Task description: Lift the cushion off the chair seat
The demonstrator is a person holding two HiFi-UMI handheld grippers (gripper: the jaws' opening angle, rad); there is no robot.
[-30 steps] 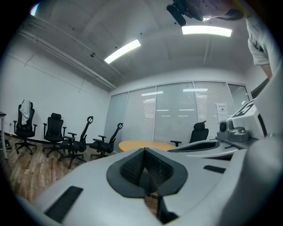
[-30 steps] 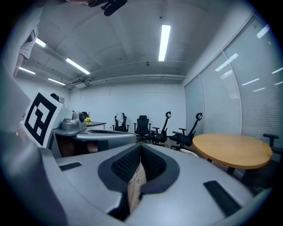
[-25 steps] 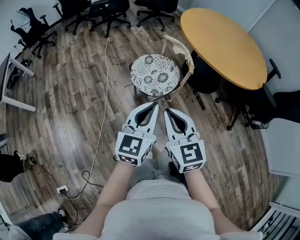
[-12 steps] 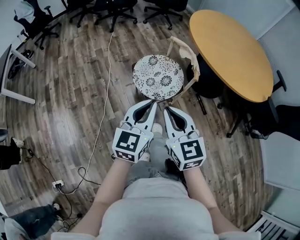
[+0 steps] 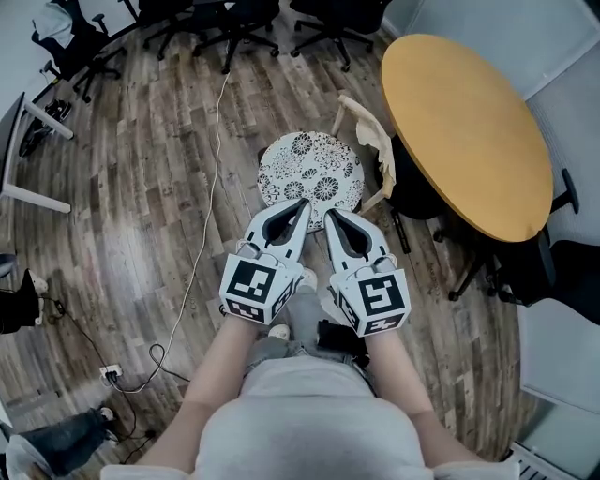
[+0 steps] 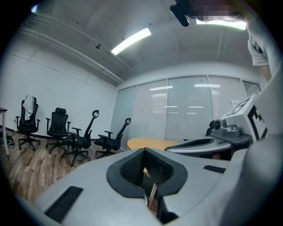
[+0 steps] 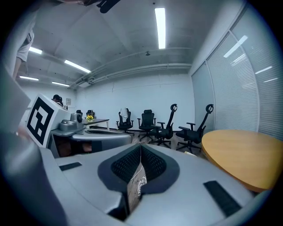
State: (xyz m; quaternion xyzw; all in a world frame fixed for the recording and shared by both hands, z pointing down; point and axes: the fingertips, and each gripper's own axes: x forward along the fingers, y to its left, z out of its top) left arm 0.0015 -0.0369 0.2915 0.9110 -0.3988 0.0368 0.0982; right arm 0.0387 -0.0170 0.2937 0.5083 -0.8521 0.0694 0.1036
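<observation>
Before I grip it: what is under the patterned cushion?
A chair: only its wooden backrest shows, rising beside the cushion. The seat beneath is covered and cannot be seen.

Round table (image 5: 464, 122), office chairs (image 5: 225, 23), seemingly wooden floor (image 5: 122, 234)

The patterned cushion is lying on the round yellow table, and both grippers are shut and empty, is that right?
Not quite. The head view shows the patterned cushion on the seat of the chair, beside the round yellow table, not on it. The left gripper and right gripper are indeed shut and empty.
</observation>
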